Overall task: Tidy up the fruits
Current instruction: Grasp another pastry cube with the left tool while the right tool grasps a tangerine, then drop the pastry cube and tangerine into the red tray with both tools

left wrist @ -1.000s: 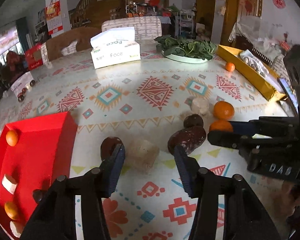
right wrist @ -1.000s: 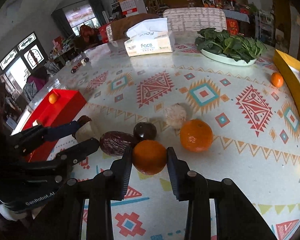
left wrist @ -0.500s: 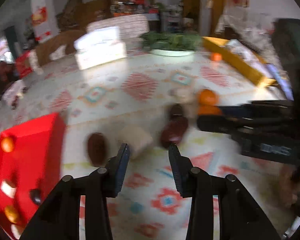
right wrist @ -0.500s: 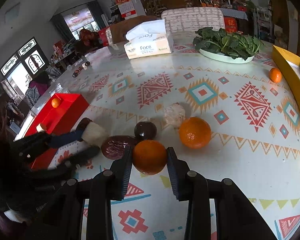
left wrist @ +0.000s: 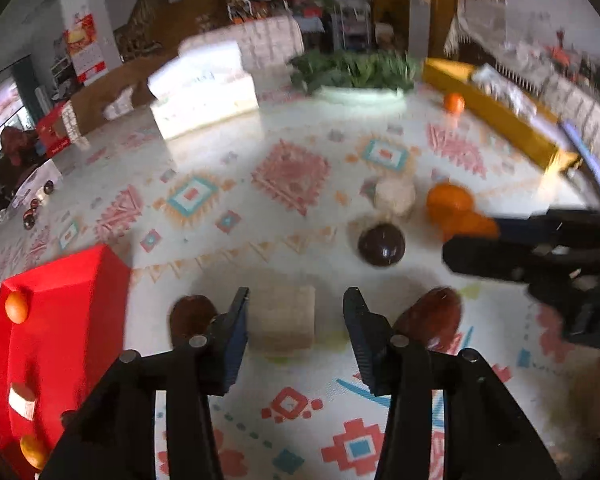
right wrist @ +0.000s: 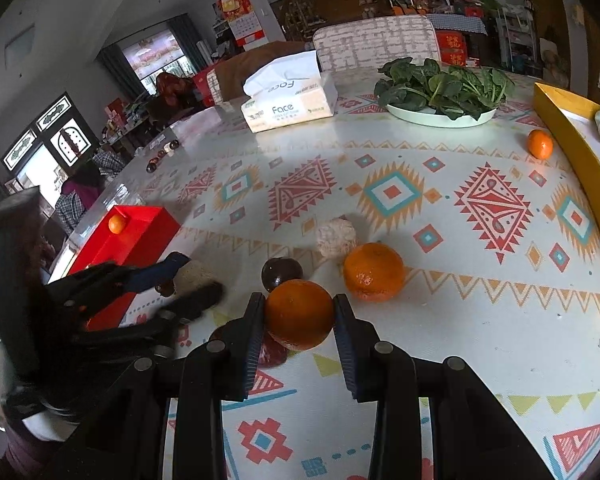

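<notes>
Left gripper (blurred) reopened, seemingly straddling beige block; right gripper clamps orange.

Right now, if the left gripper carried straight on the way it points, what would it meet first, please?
Most likely the pale beige block: it lies on the table between the left gripper's open fingers, dead ahead. Blur leaves the remaining gap unclear.

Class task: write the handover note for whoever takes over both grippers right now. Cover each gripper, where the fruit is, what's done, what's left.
Right gripper: shut on an orange.
Left gripper: jaws just reopened, open around the beige block, not pressing it.
Done: small pieces already lie in the red box.
Left on the table: a second orange, a small orange by the yellow tray, the dark round fruit, the pale lumpy piece.
</notes>
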Available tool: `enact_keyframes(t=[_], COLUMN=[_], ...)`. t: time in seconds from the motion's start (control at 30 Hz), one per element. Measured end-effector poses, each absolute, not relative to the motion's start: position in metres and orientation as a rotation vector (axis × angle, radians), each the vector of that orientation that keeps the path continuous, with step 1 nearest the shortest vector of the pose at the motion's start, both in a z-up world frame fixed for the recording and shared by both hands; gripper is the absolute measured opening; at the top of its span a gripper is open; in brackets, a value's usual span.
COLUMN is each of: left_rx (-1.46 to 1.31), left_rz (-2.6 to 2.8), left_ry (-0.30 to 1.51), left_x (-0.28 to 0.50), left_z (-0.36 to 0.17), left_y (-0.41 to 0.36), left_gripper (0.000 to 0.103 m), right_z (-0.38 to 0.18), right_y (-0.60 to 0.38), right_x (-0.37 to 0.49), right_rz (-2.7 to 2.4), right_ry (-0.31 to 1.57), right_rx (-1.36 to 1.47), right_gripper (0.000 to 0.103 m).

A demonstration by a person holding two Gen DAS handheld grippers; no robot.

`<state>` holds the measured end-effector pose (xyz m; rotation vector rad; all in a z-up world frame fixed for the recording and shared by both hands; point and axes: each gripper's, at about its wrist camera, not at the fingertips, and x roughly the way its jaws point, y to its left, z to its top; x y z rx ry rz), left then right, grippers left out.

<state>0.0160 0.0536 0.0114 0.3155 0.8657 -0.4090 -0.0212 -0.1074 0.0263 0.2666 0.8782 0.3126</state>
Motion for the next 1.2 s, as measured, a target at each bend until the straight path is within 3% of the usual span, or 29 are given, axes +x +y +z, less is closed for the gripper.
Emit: enact_keyframes(t=[0.07,0.1,0.37,0.6,0.87,1.2], left_rx=[0.288,0.27,0.049,-0.072,-0.183,-0.258], left_rz=[-0.411,-0.415,-0.401,-0.245,-0.053,-0.003], left_ry=[0.858,0.862,0.774,0.73,0.809,0.839], left_x=[0.014,0.014,-0.019,-0.044,-0.016,-0.004], left_z=[0.013,0.015,0.06,0.079,0.062,0.044], left_y=[0.057,0.06,0.11,0.201,0.299,0.33], left_gripper=[0.03,0.029,0.03,0.03,0.03,0.031], right_z=[0.026,0.026,0.025,0.041,0.073,0.05], right_y=[-0.107,-0.107,-0.117,-0.096,0.007,0.153], right_x=[-0.021,-0.021,-0.021,-0.029,-0.019,0.016], right_rz=[0.311,0.312,0.452,0.467,0.617,0.677], right_ry=[0.88,0.88,0.863,0.824,0.867,0.942], right_rx=[0.266,0.268,0.422,0.375,0.271,0.012], right_gripper=[0.037,0.037,0.037,0.037,0.037,0.037])
